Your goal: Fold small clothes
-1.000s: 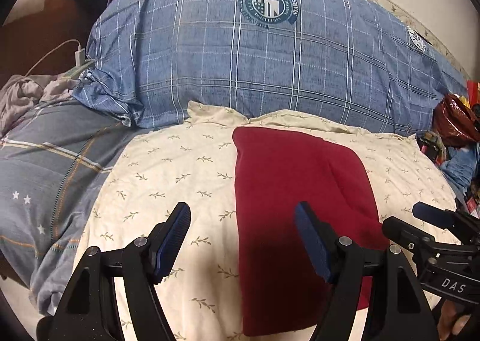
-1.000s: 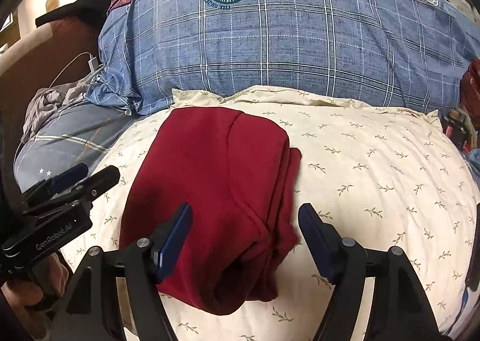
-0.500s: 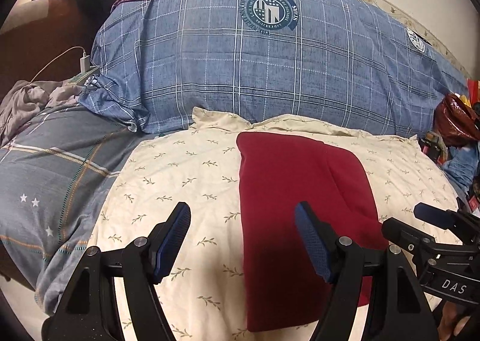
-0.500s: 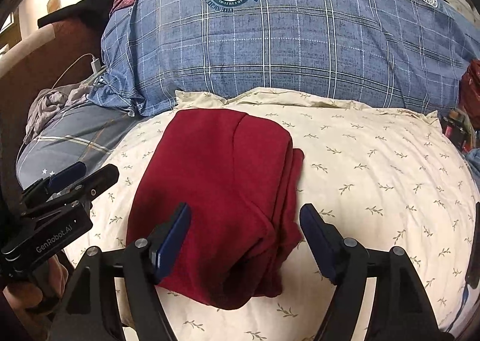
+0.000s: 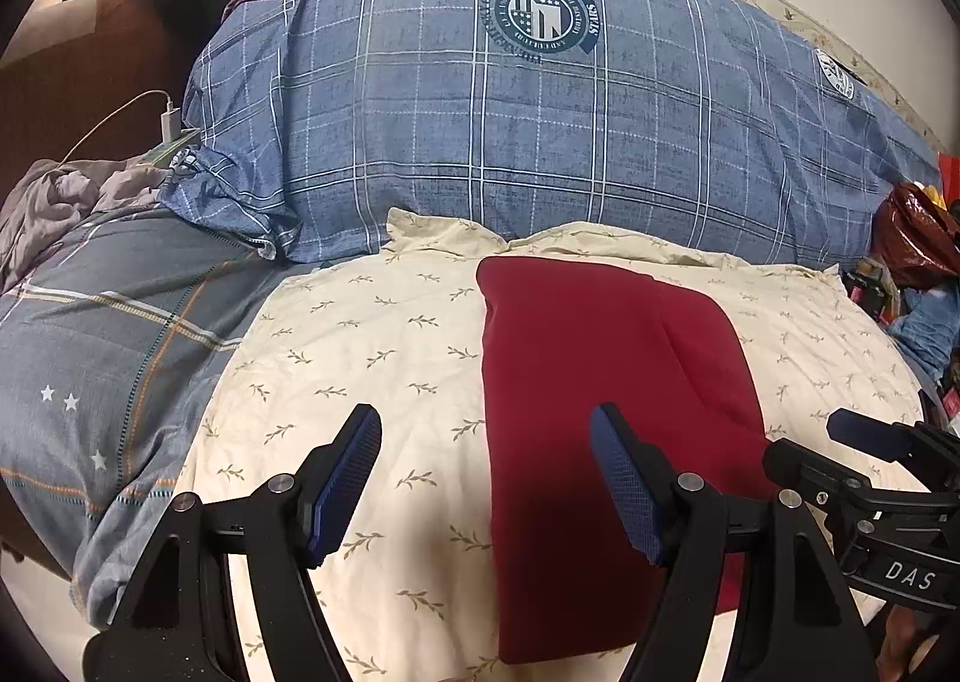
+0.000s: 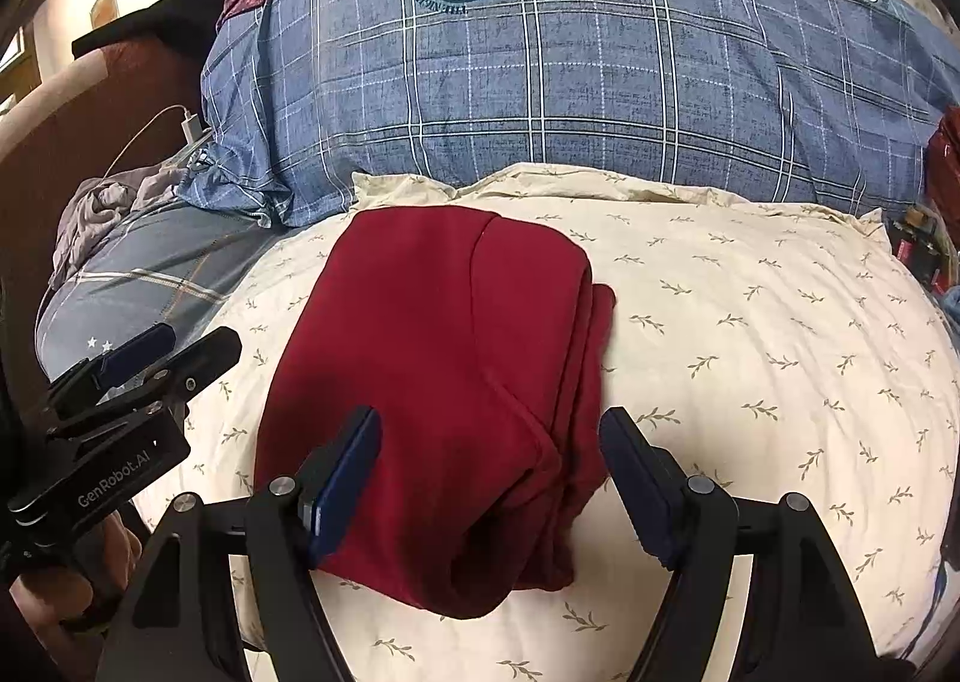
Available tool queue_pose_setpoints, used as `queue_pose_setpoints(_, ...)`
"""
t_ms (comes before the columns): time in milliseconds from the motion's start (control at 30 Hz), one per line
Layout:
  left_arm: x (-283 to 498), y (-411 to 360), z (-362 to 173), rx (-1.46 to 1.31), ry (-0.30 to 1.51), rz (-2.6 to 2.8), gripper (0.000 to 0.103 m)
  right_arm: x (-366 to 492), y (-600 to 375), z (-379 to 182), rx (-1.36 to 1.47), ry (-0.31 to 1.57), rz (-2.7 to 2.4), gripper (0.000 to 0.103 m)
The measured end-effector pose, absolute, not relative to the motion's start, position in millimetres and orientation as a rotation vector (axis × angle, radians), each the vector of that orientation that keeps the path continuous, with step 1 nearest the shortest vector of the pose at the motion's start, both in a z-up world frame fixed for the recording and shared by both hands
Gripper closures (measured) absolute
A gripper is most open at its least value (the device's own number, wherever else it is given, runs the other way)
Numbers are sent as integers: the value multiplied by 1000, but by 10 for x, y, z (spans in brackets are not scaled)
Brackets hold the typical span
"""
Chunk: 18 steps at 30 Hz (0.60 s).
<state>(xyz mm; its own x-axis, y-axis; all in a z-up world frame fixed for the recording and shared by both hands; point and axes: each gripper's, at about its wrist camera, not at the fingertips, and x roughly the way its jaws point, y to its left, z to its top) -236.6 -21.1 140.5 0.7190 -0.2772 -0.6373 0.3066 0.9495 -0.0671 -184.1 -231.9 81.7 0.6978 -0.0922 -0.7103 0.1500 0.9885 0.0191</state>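
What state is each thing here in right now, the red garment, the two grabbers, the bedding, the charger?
Red garment: folded, lying on the cream pillow.
Cream pillow: flat, under the garment.
Left gripper: open, empty.
Right gripper: open, above the garment, not gripping it.
Blue plaid quilt: bundled behind the pillow.
Charger: cable attached.

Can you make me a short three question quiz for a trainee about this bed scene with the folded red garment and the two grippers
1. True or false: the red garment lies folded on the cream leaf-print pillow.
2. What lies right behind the cream pillow: A) a blue plaid pillow, B) a wooden box, C) a laundry basket?
3. Is either the left gripper or the right gripper clamped on the garment?

Key
1. True.
2. A.
3. No. Both are open and neither grips the cloth.
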Motion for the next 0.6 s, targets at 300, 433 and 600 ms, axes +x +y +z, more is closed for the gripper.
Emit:
queue_pose_setpoints(300,-2326,-240,1359,46,710,-321,31,-1822,-2341,799,84,794,-134,26)
queue_pose_setpoints(433,-2322,-269,1348,56,711,-323,31,-1804,-2344,774,85,803,-132,26)
queue_pose_setpoints(600,-2318,-281,1341,57,714,-319,31,-1795,-2356,758,85,808,-130,26)
